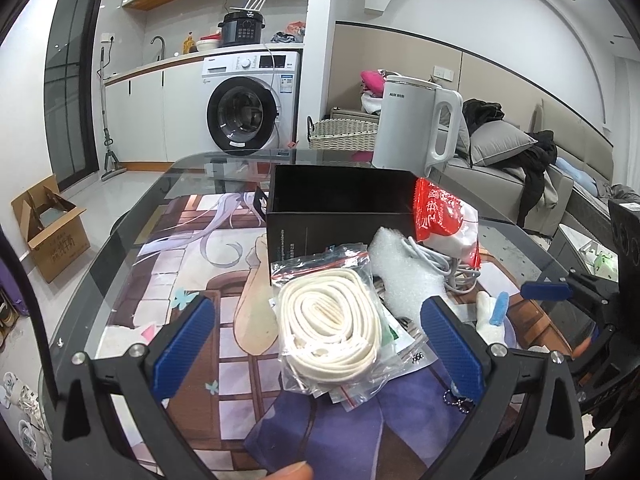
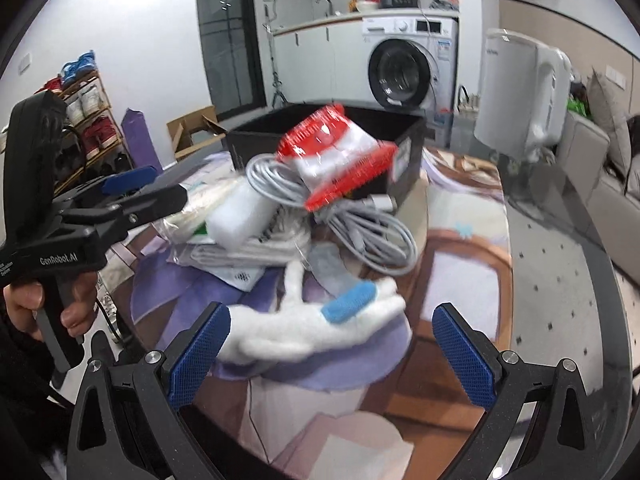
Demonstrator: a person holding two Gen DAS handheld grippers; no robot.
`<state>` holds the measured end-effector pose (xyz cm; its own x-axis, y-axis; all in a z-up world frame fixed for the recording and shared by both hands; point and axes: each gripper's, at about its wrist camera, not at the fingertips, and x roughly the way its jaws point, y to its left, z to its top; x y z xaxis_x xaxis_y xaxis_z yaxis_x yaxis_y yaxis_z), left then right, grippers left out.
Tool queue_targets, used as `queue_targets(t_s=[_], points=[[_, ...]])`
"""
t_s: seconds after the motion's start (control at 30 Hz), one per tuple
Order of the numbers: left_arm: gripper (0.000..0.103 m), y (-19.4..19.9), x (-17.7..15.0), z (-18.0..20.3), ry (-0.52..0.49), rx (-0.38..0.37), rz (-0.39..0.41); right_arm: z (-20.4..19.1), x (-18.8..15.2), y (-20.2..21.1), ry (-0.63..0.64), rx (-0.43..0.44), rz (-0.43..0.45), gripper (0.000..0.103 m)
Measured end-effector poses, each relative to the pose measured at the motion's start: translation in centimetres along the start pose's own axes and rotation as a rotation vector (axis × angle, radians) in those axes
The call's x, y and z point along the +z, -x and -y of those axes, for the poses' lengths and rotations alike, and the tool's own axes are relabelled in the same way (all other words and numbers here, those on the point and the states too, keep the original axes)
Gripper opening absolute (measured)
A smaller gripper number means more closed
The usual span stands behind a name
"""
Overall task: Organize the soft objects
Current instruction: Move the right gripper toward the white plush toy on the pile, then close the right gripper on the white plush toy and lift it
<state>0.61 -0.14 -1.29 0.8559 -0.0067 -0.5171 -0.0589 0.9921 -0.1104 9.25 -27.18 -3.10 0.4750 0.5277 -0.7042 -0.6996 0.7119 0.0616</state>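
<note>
White glove (image 2: pixel 320 330) plain right wrist; left wrist mostly hidden.

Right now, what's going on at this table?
A person holds a gripper in each hand over a pile of soft things beside an empty black box. The left gripper is open, its fingers on either side of a bagged white strap. The right gripper is open too, lined up on a white plush toy. A cable, a foam piece and a red packet sit in the pile. Nothing is gripped or boxed yet.
</note>
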Motion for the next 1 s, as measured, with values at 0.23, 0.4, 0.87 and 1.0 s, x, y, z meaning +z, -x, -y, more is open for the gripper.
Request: queue_targets(t_s=[0.23,0.4,0.87,1.0], points=[[0.103,-0.3,-0.1,0.0,0.001,0.007,-0.008,-0.1,-1.1,-0.9,-0.059,0.078,-0.064,0.103],[0.103,-0.4,-0.2,0.0,0.000,0.006,-0.015,-1.7,-1.0,-1.4,-0.038,0.090,-0.061,0.103],[0.103,-0.1,-0.2,0.3,-0.004,0.003,-0.014,-3.5,0.6,-3.4,-0.025,0.006,-0.073,0.103],[0.103,-0.1,-0.2,0.3,0.000,0.001,-0.018,-3.8,0.4,-3.6,0.012,-0.039,-0.081,0.103]])
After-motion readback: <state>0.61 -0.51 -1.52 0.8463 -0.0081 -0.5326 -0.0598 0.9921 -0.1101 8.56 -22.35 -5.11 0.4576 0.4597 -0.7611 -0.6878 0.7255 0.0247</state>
